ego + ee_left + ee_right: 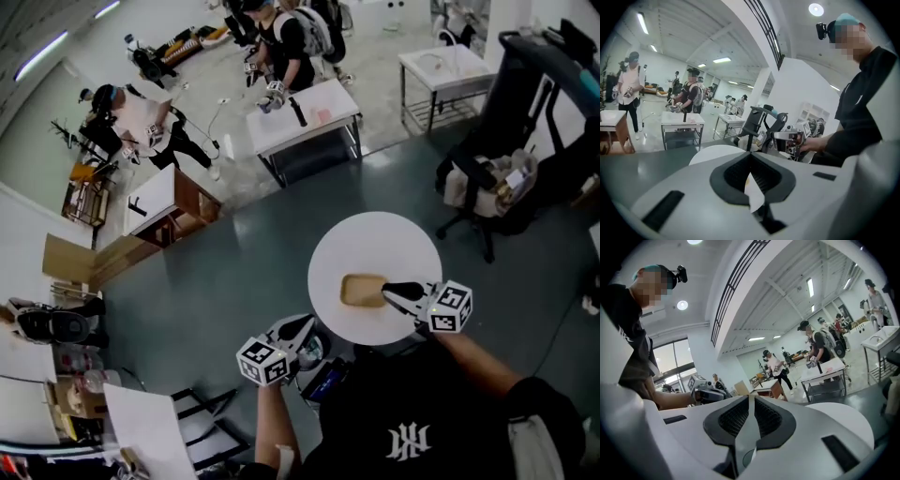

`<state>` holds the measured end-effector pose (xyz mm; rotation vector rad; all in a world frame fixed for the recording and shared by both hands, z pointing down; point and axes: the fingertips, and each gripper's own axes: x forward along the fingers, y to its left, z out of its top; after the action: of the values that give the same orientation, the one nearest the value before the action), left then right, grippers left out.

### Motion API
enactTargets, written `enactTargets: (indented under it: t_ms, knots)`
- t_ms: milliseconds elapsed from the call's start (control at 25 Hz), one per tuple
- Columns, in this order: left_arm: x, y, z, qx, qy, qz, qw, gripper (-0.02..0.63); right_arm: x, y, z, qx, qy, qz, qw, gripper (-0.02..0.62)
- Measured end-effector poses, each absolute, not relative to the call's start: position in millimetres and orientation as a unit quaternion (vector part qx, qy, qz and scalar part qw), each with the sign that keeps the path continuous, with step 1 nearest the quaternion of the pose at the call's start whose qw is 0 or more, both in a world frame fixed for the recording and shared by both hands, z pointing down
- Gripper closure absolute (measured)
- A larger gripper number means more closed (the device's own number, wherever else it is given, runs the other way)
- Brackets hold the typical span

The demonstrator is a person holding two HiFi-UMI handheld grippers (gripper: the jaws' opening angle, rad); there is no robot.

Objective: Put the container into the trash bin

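Note:
A shallow tan container [361, 290] lies on the round white table [375, 239]. My right gripper [388, 292] reaches in from the right, its black fingertips at the container's right edge. Its jaws are shut, with nothing between them in the right gripper view [750, 404]. My left gripper [306, 325] hangs off the table's lower-left edge, also shut and empty [751, 174]. Under it on the floor is a dark rounded object [317, 361]; I cannot tell whether it is the bin. Each gripper shows in the other's view: the right gripper [791, 140] and the left gripper [710, 393].
An office chair loaded with bags [487, 192] stands right of the table. White desks [302, 117] [439, 66] with people working sit at the back, and a wooden cabinet [167, 211] to the left. A folding chair [202, 422] is at the lower left. Dark floor lies between.

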<state>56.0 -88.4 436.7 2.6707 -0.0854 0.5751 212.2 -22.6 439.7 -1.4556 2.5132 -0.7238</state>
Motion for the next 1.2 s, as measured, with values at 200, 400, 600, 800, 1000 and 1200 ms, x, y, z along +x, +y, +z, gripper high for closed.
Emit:
enactTargets:
  t_ms: [200,400,600,800,1000,1200]
  knots:
    - [69.3,-110.8,468.0,0.938,0.049,0.268,0.216,0.606,224.5,-29.5,451.1,-0.554,0.79,-0.253,0.07,0.551]
    - [98.9,-131.2,505.2,0.923,0.09,0.288,0.238,0.606,251.8,-36.8,485.2,-0.61,0.736,-0.284,0.074,0.551]
    - [121.4,-127.5,560.4,0.901,0.11,0.332,0.257,0.604,267.0,-21.8,544.0,-0.634,0.689,-0.344,0.066,0.549]
    - [136.9,-139.2,601.4,0.883,0.099,0.359,0.288,0.584,277.2,-20.8,591.9,-0.64,0.659,-0.39,0.057,0.472]
    - [142.0,-148.0,640.1,0.872,0.068,0.378,0.304,0.545,277.5,-19.2,636.4,-0.638,0.634,-0.434,0.058,0.465]
    - [136.4,-149.4,670.9,0.858,0.044,0.393,0.328,0.511,259.7,-13.7,676.9,-0.628,0.611,-0.48,0.046,0.462]
